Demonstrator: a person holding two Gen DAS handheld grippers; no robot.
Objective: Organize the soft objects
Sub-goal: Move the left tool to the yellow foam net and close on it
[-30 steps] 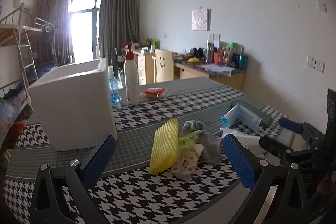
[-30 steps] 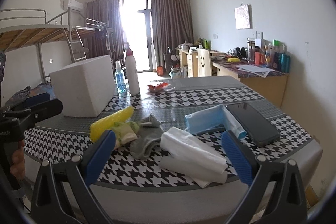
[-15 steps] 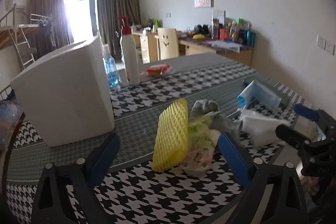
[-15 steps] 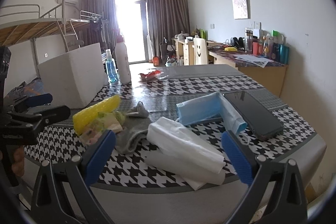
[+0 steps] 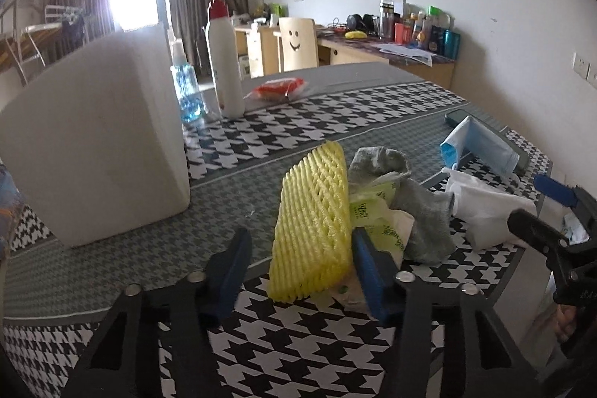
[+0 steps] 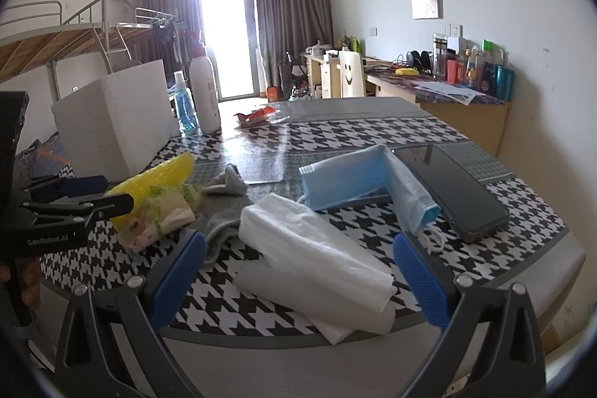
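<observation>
The left gripper (image 5: 298,260) has come down to the yellow foam net (image 5: 313,222) on the table (image 5: 112,260); its jaws are closing around it, not yet clamped. The right gripper (image 6: 298,271) hangs wide apart over the white tissue pack (image 6: 317,248).

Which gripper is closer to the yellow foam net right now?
Left. The left gripper straddles the yellow foam net, jaws closing around it. The right gripper is off beside it, open over the white tissue pack.

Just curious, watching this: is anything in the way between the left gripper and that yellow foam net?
Nothing visible. The left gripper already straddles the yellow foam net, its jaws closing around it. A gray sock and printed bag crowd against the net's right side.
</observation>
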